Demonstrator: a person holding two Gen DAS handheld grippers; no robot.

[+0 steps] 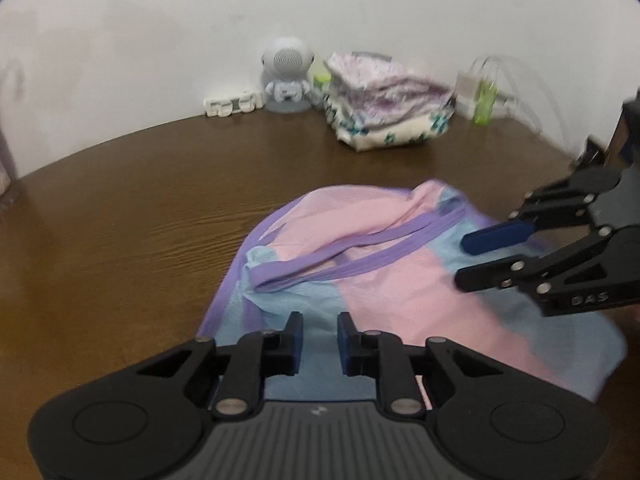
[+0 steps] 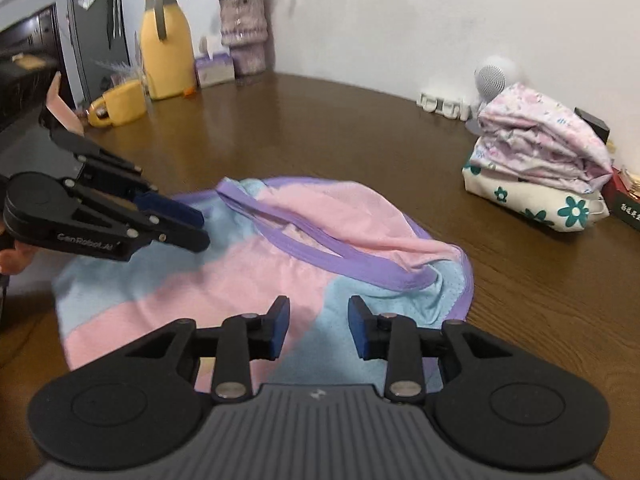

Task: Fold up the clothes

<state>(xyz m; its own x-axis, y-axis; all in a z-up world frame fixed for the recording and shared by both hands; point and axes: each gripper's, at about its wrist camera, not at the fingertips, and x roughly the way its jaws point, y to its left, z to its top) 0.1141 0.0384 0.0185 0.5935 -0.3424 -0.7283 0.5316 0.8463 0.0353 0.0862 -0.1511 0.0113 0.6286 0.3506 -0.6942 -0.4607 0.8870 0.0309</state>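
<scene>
A mesh garment (image 1: 360, 280) in pink and light blue with purple trim lies rumpled on the brown wooden table (image 1: 140, 220). Its purple-edged opening faces up. My left gripper (image 1: 320, 344) hovers over the garment's near blue part, its jaws a narrow gap apart with nothing pinched. In the right wrist view the same garment (image 2: 280, 280) spreads under my right gripper (image 2: 318, 328), which stands open above the pink and blue cloth. The left gripper (image 2: 200, 226) shows there over the garment's left side, and the right gripper (image 1: 460, 260) shows in the left wrist view over its right side.
A stack of folded clothes (image 2: 540, 160) sits at the back right of the table, beside a white round speaker figure (image 1: 286, 76) and a green bottle (image 1: 486, 100). At the far left stand a yellow jug (image 2: 166, 48), a yellow mug (image 2: 118, 104), a tissue box (image 2: 214, 68) and a vase (image 2: 244, 36).
</scene>
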